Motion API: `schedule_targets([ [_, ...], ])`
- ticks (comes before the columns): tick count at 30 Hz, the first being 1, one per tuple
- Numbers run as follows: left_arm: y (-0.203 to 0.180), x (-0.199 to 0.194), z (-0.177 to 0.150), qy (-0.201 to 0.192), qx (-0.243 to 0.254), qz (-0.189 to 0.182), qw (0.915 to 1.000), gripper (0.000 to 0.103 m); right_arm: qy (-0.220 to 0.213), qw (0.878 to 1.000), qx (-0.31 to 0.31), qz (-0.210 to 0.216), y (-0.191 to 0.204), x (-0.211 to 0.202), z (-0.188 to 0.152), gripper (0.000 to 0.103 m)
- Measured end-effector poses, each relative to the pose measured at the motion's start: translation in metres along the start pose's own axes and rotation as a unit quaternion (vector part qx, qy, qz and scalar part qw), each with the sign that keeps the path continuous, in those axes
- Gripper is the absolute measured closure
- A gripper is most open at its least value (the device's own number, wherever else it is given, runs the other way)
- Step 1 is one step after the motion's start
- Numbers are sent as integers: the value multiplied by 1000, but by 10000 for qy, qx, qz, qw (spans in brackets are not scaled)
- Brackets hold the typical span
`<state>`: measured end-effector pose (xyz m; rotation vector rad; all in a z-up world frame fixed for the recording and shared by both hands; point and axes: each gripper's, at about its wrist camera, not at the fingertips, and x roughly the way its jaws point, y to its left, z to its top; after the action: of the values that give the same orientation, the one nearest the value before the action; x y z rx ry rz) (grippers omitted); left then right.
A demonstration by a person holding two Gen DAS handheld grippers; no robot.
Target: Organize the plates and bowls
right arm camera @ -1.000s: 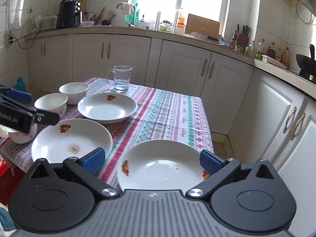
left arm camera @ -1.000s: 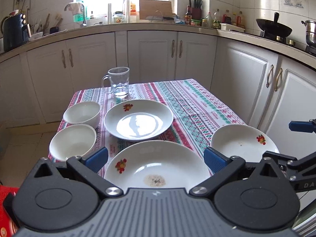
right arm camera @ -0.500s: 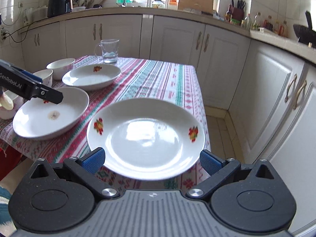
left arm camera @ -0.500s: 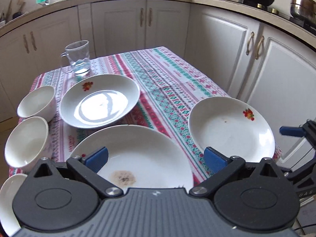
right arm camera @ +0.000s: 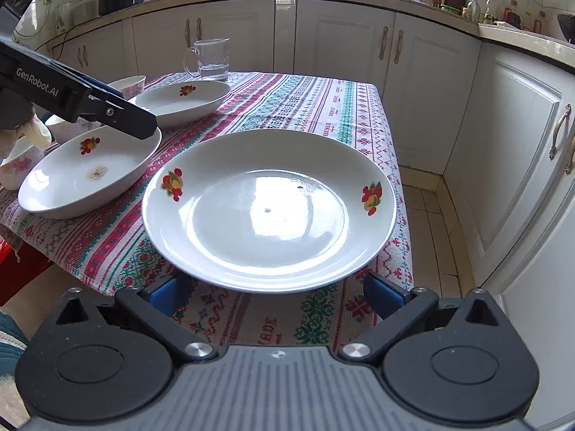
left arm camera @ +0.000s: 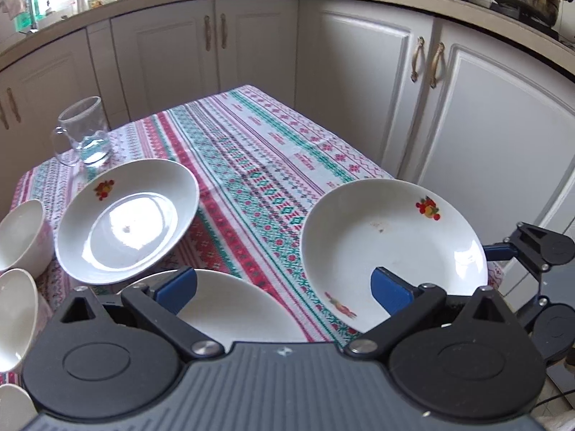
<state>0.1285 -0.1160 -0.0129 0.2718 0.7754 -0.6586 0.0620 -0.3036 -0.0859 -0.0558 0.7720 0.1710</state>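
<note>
Both sets of jaws stood wide open, gripping nothing. The right gripper sat low at the near table edge, level with the tablecloth, its blue fingertips flanking the near rim of the right plate, which lay flat at the near right corner of the table, dead ahead of the jaws and slightly overhanging the edge. Round plate, so no long axis to align to; the rim was the only thing to grab, and the right gripper was clearly the nearer one. The left gripper hovered higher, tilted down over the stained plate, which sat just left of the right plate, apart from it. A third plate lay further back, near the glass mug, with small bowls along the left edge. Judgement: stacking step just starting; next move probably calls for the right gripper to push forward so one finger goes under the rim. A glazed rim could slip.
</note>
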Motion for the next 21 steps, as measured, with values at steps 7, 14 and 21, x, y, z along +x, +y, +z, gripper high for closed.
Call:
schedule_targets([
  [7,-12,25,15,248,407,-137,9988,1,-40,9996,-203,176,-4,7,0,0],
  [14,-20,55,34,591,561,-650,9946,3,-259,9982,-363,391,-11,7,-5,0],
  [21,-23,88,49,927,673,-992,9885,15,-431,9959,-530,599,-17,10,-7,0],
])
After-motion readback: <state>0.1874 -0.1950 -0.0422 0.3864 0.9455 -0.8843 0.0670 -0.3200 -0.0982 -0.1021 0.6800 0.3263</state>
